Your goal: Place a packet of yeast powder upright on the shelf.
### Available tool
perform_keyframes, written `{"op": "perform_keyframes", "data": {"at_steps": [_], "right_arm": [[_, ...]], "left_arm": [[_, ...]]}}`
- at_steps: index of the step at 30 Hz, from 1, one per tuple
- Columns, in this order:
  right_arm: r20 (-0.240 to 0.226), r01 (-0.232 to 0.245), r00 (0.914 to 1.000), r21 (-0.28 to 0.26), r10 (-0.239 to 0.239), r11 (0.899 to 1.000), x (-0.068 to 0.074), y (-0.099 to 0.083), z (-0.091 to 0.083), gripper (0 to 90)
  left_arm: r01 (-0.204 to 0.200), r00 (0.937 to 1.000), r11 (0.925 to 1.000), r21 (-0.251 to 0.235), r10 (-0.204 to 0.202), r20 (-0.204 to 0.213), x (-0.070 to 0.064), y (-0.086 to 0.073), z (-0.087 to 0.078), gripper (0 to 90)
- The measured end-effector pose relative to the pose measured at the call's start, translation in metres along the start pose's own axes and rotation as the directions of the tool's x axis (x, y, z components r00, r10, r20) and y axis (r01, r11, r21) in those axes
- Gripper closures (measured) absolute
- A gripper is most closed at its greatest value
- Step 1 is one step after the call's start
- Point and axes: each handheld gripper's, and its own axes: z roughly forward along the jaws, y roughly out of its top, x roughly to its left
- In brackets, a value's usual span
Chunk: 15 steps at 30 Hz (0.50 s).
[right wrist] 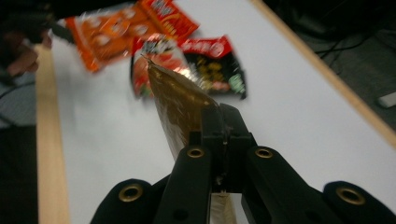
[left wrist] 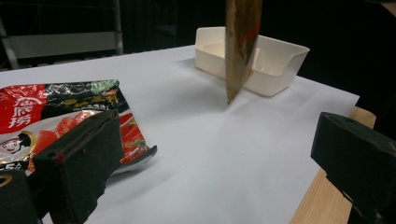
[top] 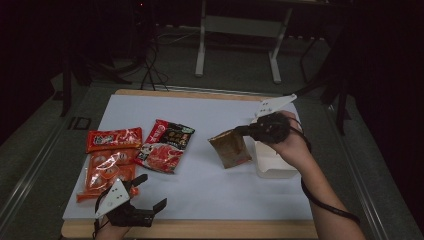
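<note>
Just beside white bin (top: pixel 272 167), brown packet (top: pixel 229 148) (pinched, right gripper (top: pixel 241 131))

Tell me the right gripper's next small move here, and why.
Probably carry the brown packet sideways over the white bin and lower it in. The right gripper is shut on its edge, the packet hangs beside the bin, barely above the table, and the left gripper waits open.

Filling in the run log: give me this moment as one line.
right gripper: shut on brown packet, lifted beside white tray | left gripper: open, near table edge | red packets: flat on table
</note>
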Motion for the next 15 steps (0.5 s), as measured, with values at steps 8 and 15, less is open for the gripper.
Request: {"op": "perform_keyframes", "data": {"at_steps": [8,15], "right_arm": [[0.044,-0.048,0.9978,-0.06,0.05,0.997,-0.017,0.016,-0.013,90.0],[0.078,-0.068,0.9941,-0.096,0.076,0.993,-0.03,0.027,-0.029,90.0]], "left_arm": [[-0.019,0.9998,0.9996,-0.018,0.019,-0.006,-0.001,-0.001,0.0,3.0],[-0.025,0.9996,0.9994,-0.022,0.025,-0.009,-0.002,-0.002,-0.001,3.0]]}}
